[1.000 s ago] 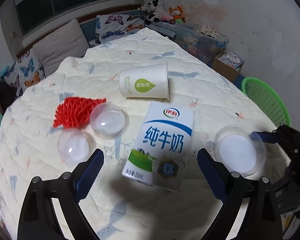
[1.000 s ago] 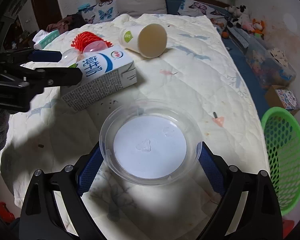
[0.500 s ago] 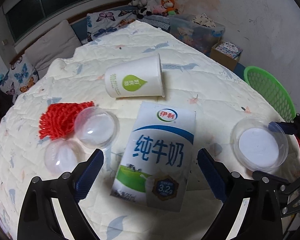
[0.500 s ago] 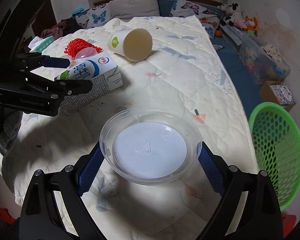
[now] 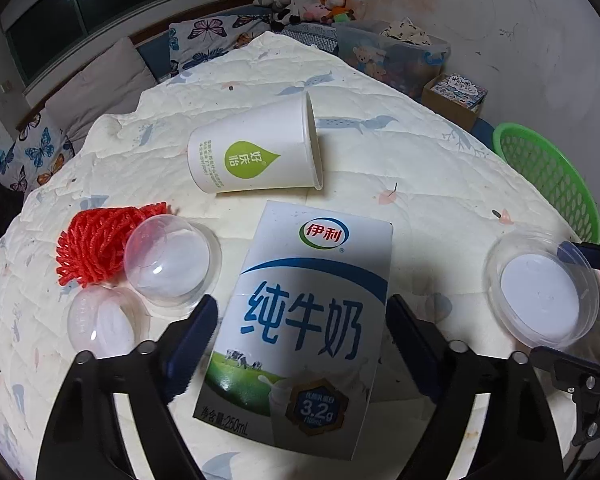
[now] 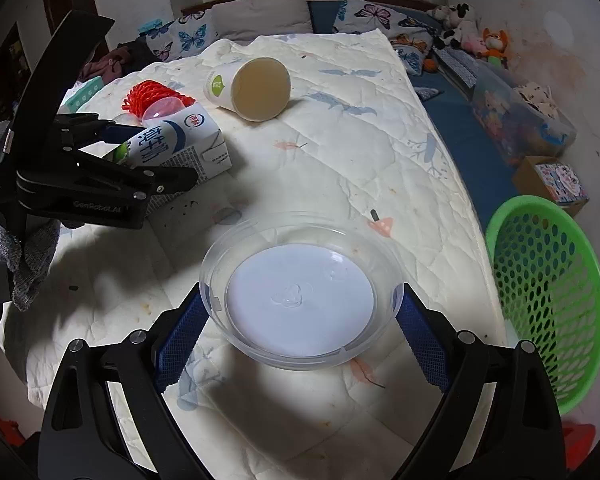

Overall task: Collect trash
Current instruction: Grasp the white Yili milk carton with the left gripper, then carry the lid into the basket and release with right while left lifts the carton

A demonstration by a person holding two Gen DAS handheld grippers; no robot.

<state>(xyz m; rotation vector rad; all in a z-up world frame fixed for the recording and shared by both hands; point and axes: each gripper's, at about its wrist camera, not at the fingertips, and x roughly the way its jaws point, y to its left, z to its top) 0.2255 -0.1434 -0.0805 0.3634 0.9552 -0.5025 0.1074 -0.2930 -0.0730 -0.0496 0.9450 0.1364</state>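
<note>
Milk carton (image 5: 300, 336) lies flat on the quilted bed (image 5: 380, 152), printed face up, between the blue pads of the left tongs (image 5: 302, 326). Those tongs have just been closing around it; the pad at 9 o'clock sits just at the carton's edge and the pad at 3 o'clock right beside the other edge, but a firm press on the carton cannot be told from either view. In the right wrist view the left tongs (image 6: 148, 152) straddle the carton (image 6: 180, 148) from the 9 o'clock side.

At 12 o'clock from the carton a white paper cup (image 5: 256, 152) lies on its side, mouth toward 3 o'clock. At 9 to 10 o'clock from the carton are two clear plastic domes (image 5: 172, 260), touching each other, with a red foam net (image 5: 96, 248) just behind them.

The right tongs (image 6: 302, 320) stand wide, one blue pad on each side of a clear round plastic lid (image 6: 300, 292) with a white centre. The pads meet its rim at 9 and 3 o'clock, and the lid seems lifted a little off the bed, so it looks held. In the left wrist view the same lid (image 5: 540, 292) sits at 3 o'clock.

A green perforated basket (image 6: 548, 292) stands beyond the bed edge at 3 o'clock from the lid, well apart from the other trash.
</note>
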